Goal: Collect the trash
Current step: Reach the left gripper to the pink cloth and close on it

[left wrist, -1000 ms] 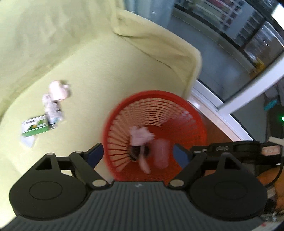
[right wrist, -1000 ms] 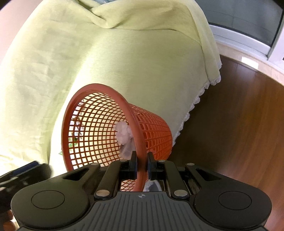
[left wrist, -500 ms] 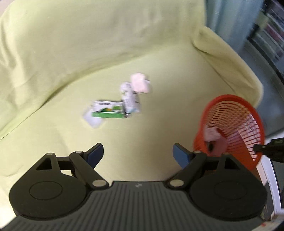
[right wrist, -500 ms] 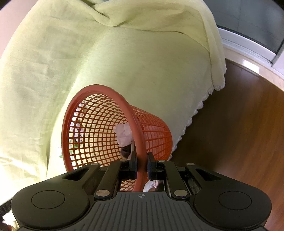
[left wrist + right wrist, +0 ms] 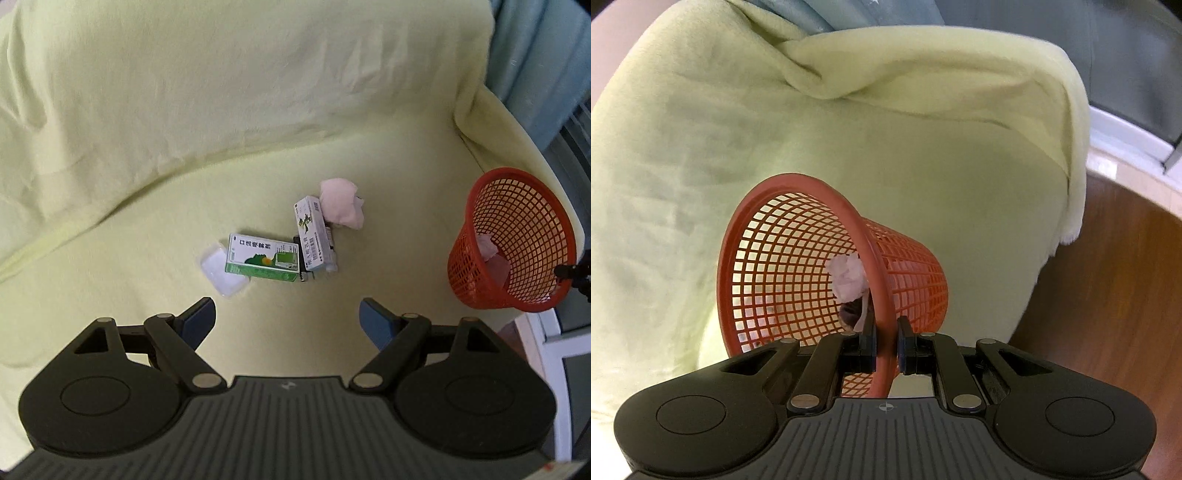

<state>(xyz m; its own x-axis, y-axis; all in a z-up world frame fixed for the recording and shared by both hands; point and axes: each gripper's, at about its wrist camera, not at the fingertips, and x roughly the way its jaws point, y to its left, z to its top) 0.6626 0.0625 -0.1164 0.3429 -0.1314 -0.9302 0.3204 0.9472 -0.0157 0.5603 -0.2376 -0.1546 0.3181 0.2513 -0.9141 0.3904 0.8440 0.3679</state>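
A red mesh waste basket (image 5: 798, 258) hangs tilted, its rim pinched in my shut right gripper (image 5: 886, 341); a crumpled pink tissue (image 5: 849, 277) and a dark scrap lie inside. From the left wrist the same basket (image 5: 517, 240) shows at the far right. My left gripper (image 5: 286, 317) is open and empty above the sofa seat. Just ahead of it lies a pile of litter: a green-and-white box (image 5: 262, 258), a second white box (image 5: 314, 232), a crumpled pink tissue (image 5: 341, 203) and a white plastic lid (image 5: 221, 273).
A pale yellow-green cover drapes the sofa (image 5: 184, 110), its backrest and right armrest (image 5: 491, 122). Brown wooden floor (image 5: 1108, 295) lies to the right of the sofa, with a white window sill (image 5: 1126, 140) and a bluish curtain (image 5: 535, 44) behind.
The left gripper has swung away from over the basket to above the litter pile, which now lies centred ahead. The right gripper carried the basket along the sofa, still gripping the rim.
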